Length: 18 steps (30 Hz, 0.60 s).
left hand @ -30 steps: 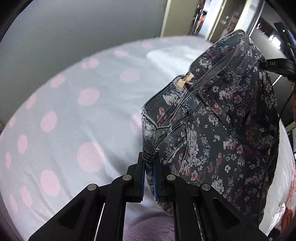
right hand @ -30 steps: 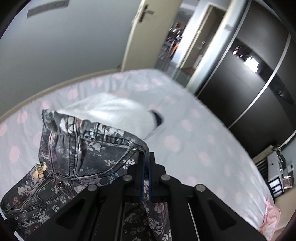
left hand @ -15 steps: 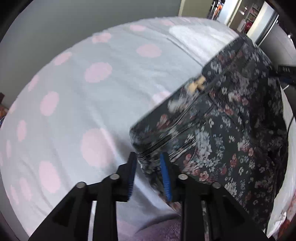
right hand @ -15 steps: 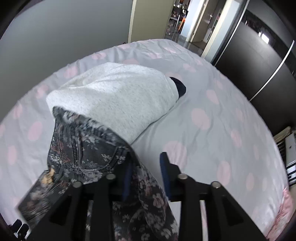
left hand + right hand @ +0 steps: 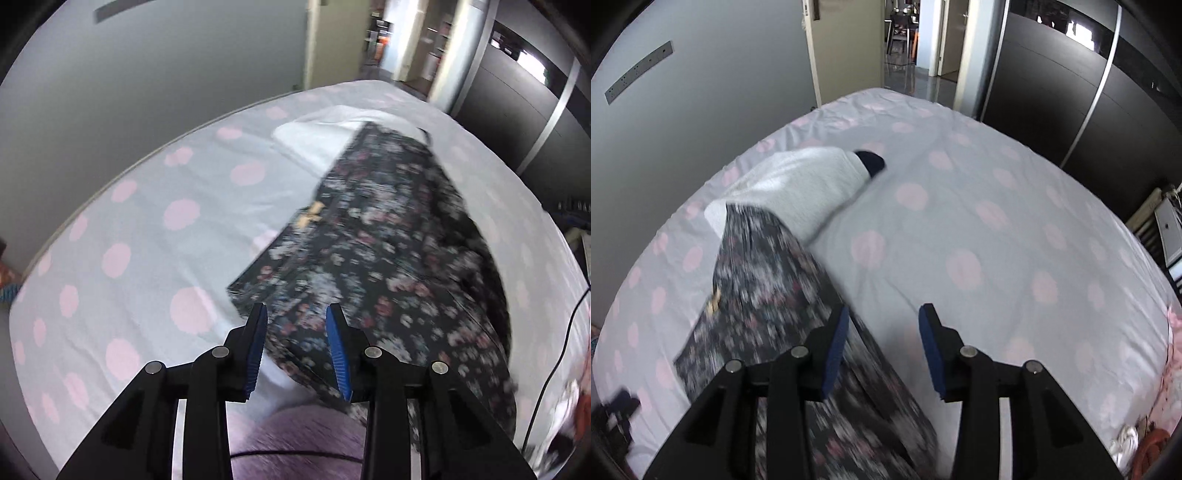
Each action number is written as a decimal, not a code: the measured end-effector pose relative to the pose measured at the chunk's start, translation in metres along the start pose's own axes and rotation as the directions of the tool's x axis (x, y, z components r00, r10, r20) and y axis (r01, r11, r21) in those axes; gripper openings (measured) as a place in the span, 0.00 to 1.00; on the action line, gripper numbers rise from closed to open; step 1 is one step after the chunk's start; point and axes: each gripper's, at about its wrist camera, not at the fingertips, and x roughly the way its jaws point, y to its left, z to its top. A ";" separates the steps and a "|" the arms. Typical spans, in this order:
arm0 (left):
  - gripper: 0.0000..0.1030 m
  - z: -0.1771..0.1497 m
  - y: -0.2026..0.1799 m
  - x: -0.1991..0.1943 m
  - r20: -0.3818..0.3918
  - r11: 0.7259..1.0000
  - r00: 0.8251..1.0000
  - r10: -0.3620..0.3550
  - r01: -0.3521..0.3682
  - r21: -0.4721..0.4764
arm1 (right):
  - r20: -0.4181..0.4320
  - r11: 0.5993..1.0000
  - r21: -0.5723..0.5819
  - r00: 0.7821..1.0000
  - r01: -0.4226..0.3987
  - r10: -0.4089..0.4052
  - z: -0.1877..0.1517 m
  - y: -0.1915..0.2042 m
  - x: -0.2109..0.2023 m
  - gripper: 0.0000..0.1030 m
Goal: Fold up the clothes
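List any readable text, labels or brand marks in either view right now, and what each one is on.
None can be read.
Jeans: a tan tag at the waistband, too blurred to show any print.
Wall strip: a grey plate with small dots, no letters visible.
Left gripper and right gripper: no markings visible on the fingers.

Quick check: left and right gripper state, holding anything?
Left gripper: open, holding nothing; floral jeans lie beyond it.
Right gripper: open, holding nothing.
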 end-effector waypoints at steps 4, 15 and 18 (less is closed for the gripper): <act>0.34 -0.011 -0.036 -0.023 0.016 0.996 0.999 -0.046 0.044 0.072 | -0.020 0.999 0.052 1.000 0.003 -0.002 -0.068 -0.048 -0.022 0.37; 0.42 -0.069 -0.170 -0.037 -0.022 0.925 0.991 -0.132 0.131 0.358 | -0.032 0.969 0.221 0.994 0.108 -0.103 -0.249 -0.122 -0.058 0.37; 0.42 -0.094 -0.208 -0.028 -0.050 0.891 0.989 -0.137 0.145 0.430 | -0.036 0.948 0.276 0.987 0.158 -0.154 -0.287 -0.133 -0.061 0.37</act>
